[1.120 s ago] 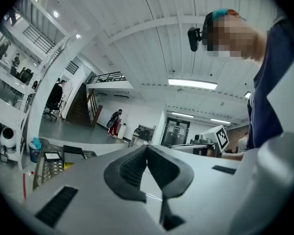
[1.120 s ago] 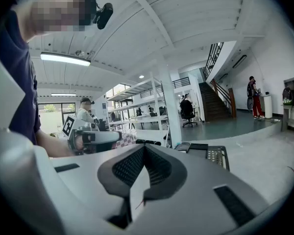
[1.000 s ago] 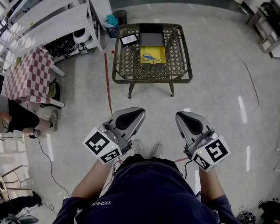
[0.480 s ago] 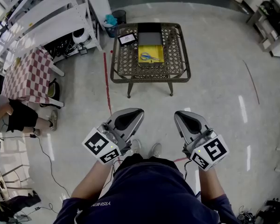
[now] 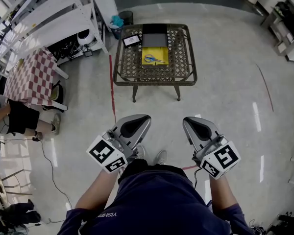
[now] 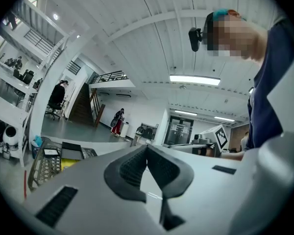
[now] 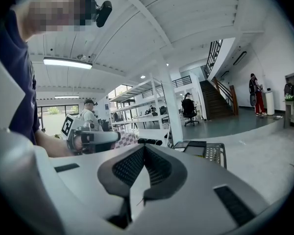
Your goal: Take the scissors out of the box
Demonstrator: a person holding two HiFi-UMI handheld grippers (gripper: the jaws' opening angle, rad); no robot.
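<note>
Blue-handled scissors (image 5: 154,58) lie in a yellow-lined open box (image 5: 154,56) whose dark lid (image 5: 154,35) is folded back, on a brown lattice table (image 5: 183,58) far ahead in the head view. My left gripper (image 5: 139,118) and right gripper (image 5: 192,121) are held close to my body over the floor, well short of the table. Both have their jaws shut with nothing between them. In the left gripper view the table (image 6: 45,166) and the box (image 6: 68,161) show small at the lower left; the right gripper view shows the table (image 7: 213,153) past the jaw tips.
A small tablet (image 5: 131,40) lies on the table's left corner. White shelving (image 5: 49,18) and a checkered-cloth table (image 5: 27,77) stand at the left, a bin (image 5: 120,21) behind. A red floor line (image 5: 111,87) runs past the table. Another person (image 5: 14,119) sits at far left.
The table has drifted slightly up and left in the head view as I shift across the floor. Both grippers keep their pose, shut, in front of my body.
</note>
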